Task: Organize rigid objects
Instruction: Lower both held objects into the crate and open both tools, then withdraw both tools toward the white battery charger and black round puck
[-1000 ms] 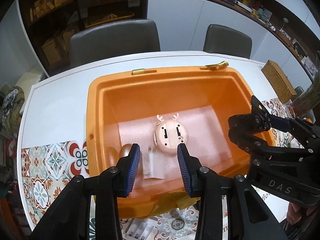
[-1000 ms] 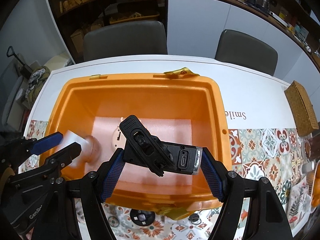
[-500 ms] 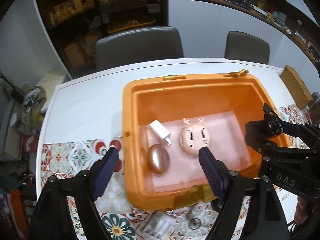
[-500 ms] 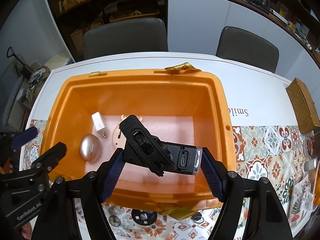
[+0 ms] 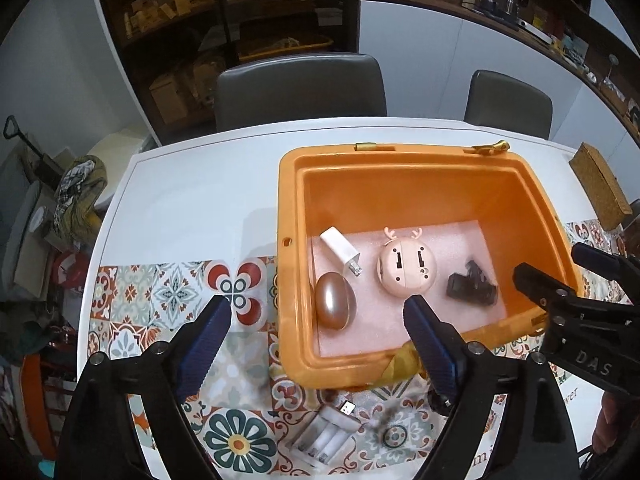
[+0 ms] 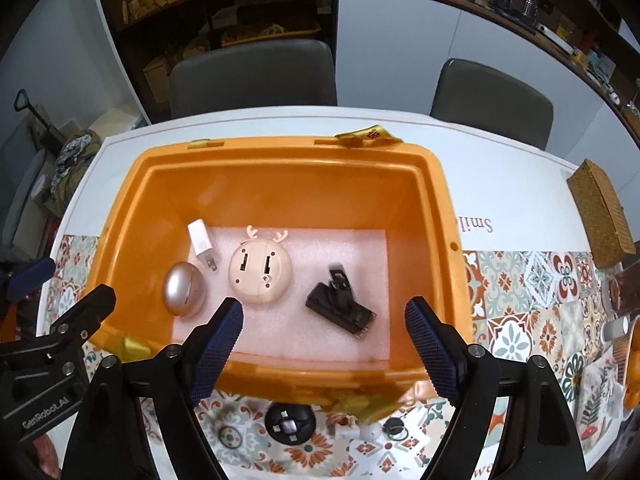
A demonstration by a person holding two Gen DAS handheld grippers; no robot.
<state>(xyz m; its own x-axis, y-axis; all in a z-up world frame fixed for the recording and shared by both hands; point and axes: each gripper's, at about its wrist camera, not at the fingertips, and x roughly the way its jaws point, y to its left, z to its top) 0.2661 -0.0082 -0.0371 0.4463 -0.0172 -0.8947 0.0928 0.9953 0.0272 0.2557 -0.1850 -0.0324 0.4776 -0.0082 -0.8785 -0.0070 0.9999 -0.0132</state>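
Both sets of jaws stand wide apart and hold nothing: the right gripper (image 6: pixel 324 344) hangs over the orange bin's (image 6: pixel 436 184) near rim, the left gripper (image 5: pixel 316 340) over its left corner. On the pink foam inside lie a black adapter (image 6: pixel 340 304), deer-faced gadget (image 6: pixel 260 276), white charger (image 6: pixel 202 242) and metallic egg-shaped case (image 6: pixel 184 288). Left on the worktop (image 5: pixel 192 200): a battery holder (image 5: pixel 324 434) and a round black piece (image 6: pixel 290 424).

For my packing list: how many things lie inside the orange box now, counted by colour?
White: 1, charger plug
Rose-gold: 1, egg-shaped case
Pink: 1, round deer gadget
Black: 1, clip-like device
Total: 4 in the orange box
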